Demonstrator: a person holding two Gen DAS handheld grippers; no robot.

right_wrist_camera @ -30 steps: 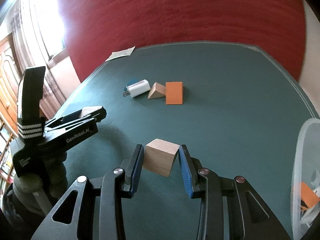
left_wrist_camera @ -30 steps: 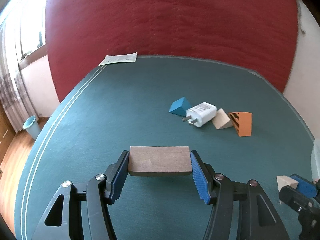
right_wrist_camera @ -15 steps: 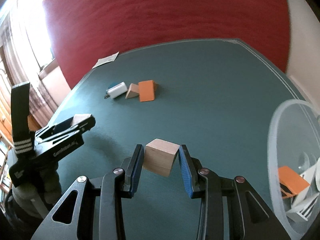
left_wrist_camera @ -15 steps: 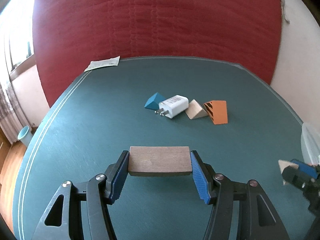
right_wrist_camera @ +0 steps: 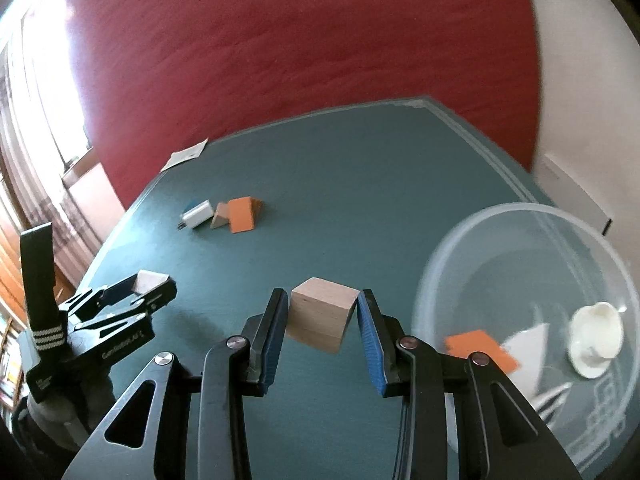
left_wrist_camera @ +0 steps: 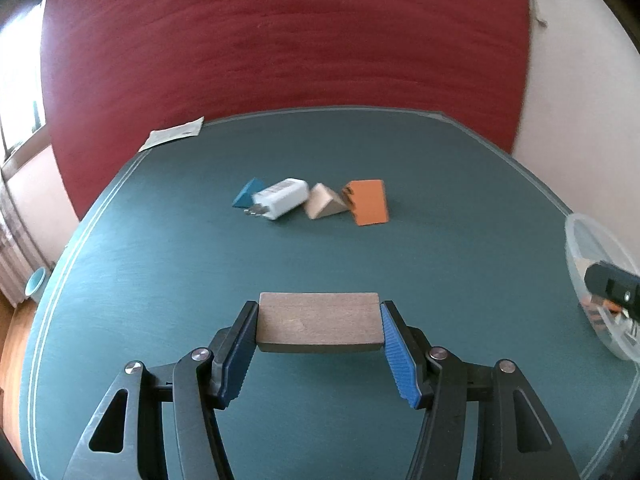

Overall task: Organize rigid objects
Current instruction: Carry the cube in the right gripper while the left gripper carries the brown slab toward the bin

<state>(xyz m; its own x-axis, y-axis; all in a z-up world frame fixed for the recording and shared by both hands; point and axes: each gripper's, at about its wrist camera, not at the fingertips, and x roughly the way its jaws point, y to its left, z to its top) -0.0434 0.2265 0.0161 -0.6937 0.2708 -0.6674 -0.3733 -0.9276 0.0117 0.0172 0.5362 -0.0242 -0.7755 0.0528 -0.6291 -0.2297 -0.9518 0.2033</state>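
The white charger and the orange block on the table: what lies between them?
A light wooden wedge lies between the white charger and the orange block, close against both. The left wrist view shows this best.

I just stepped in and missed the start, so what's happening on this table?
A person is tidying loose objects with two handheld grippers. The left gripper clamps a flat brown wooden block; the right gripper clamps a pale wooden cube, next to a clear plastic bowl already holding a few pieces. A blue wedge, white charger, tan wedge and orange block lie on the green table.
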